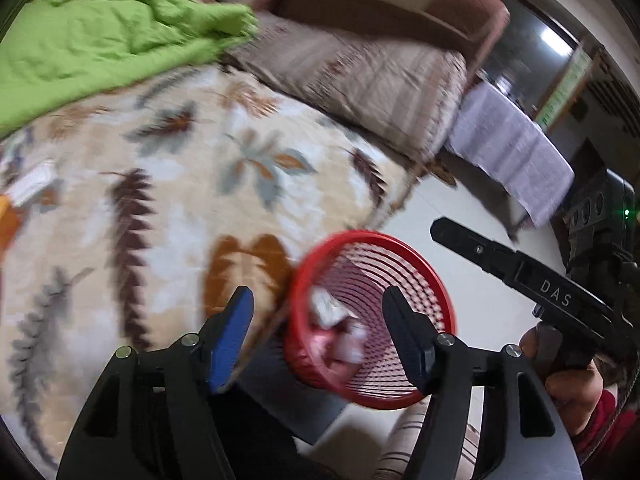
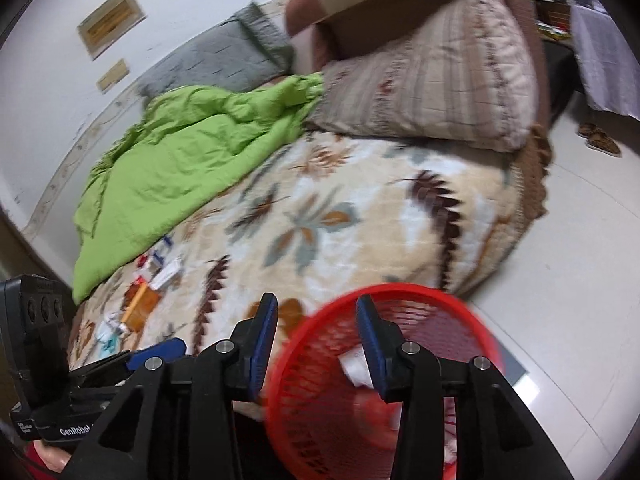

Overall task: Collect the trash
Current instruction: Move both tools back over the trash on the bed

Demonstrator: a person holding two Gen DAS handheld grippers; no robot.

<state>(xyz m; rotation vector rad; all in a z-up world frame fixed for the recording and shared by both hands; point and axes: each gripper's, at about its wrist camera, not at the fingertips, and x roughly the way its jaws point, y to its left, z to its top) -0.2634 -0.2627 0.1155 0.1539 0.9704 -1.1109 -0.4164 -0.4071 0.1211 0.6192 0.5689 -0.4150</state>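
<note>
A red mesh waste basket (image 1: 372,316) stands on the floor beside the bed, with crumpled white and pink trash (image 1: 338,332) inside; it also shows in the right wrist view (image 2: 384,368). My left gripper (image 1: 320,308) is open and empty above the basket's near rim. My right gripper (image 2: 316,312) is open and empty, over the basket's left rim. Several pieces of trash (image 2: 148,292), packets and wrappers, lie on the leaf-patterned blanket (image 2: 320,216) at the left; a white packet (image 1: 36,184) shows in the left wrist view. The right gripper's body (image 1: 540,280) shows at the right.
A green quilt (image 2: 180,160) is bunched at the far side of the bed. A striped pillow (image 2: 440,72) and a brown headboard (image 1: 380,4) lie beyond. A white-draped table (image 1: 508,148) stands on the tiled floor (image 2: 580,248). Slippers (image 2: 600,140) lie on the floor.
</note>
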